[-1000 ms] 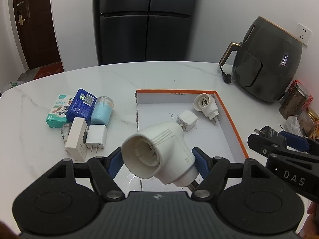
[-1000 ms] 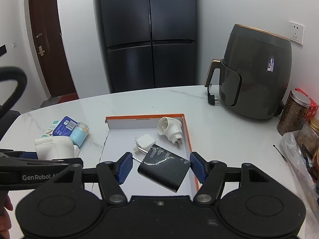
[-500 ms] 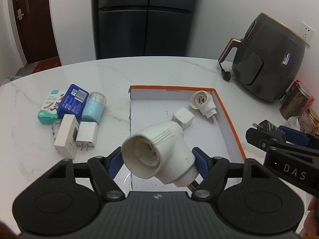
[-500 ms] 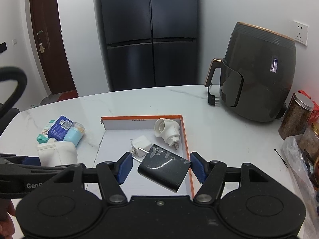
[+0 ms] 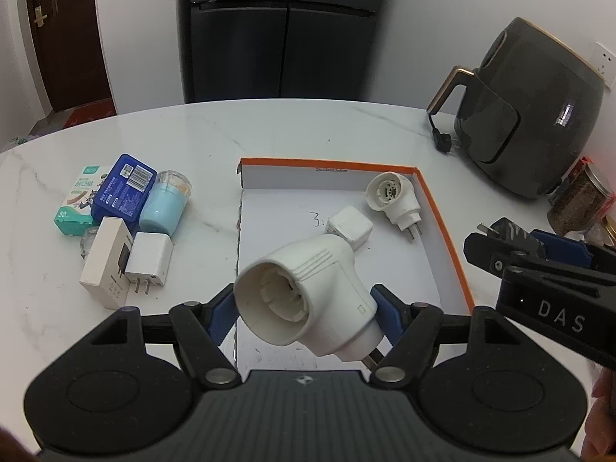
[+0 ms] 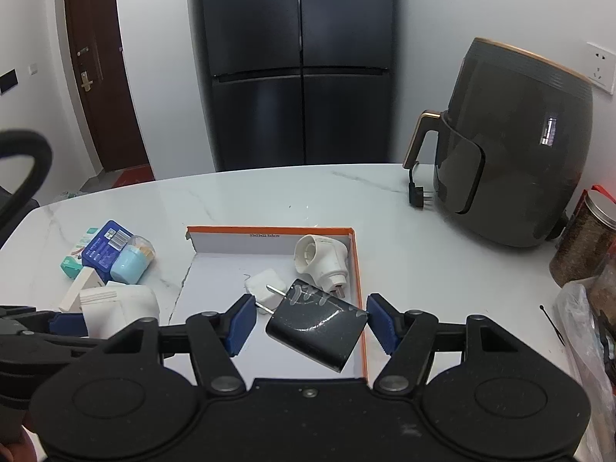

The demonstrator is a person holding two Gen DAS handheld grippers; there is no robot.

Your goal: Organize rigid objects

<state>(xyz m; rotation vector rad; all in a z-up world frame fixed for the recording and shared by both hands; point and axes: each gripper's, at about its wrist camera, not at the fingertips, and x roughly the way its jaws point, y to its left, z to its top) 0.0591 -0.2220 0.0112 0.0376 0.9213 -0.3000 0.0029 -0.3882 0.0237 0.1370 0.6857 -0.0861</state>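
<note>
My left gripper (image 5: pixel 304 310) is shut on a white lamp-socket adapter (image 5: pixel 304 288), held above the near left part of the orange-rimmed white box (image 5: pixel 442 223). From the right wrist view that adapter (image 6: pixel 119 308) shows at the left. My right gripper (image 6: pixel 310 323) is shut on a black charger (image 6: pixel 315 327), its prongs toward the left pad, over the box's (image 6: pixel 356 269) near right corner. In the box lie a second white socket adapter (image 5: pixel 392 200) (image 6: pixel 319 261) and a small white cube charger (image 5: pixel 348 229) (image 6: pixel 265 287).
Left of the box lies a cluster: blue box (image 5: pixel 125 188), green box (image 5: pixel 77 200), light-blue jar (image 5: pixel 165 204), white plug charger (image 5: pixel 148 265), long white adapter (image 5: pixel 104 261). A dark air fryer (image 5: pixel 531 115) with its cord and some jars (image 5: pixel 581 204) stand at the right.
Both grippers have carried their loads a little way over the table. The box and the cluster have drifted leftward in both views. Neither grip has changed.
</note>
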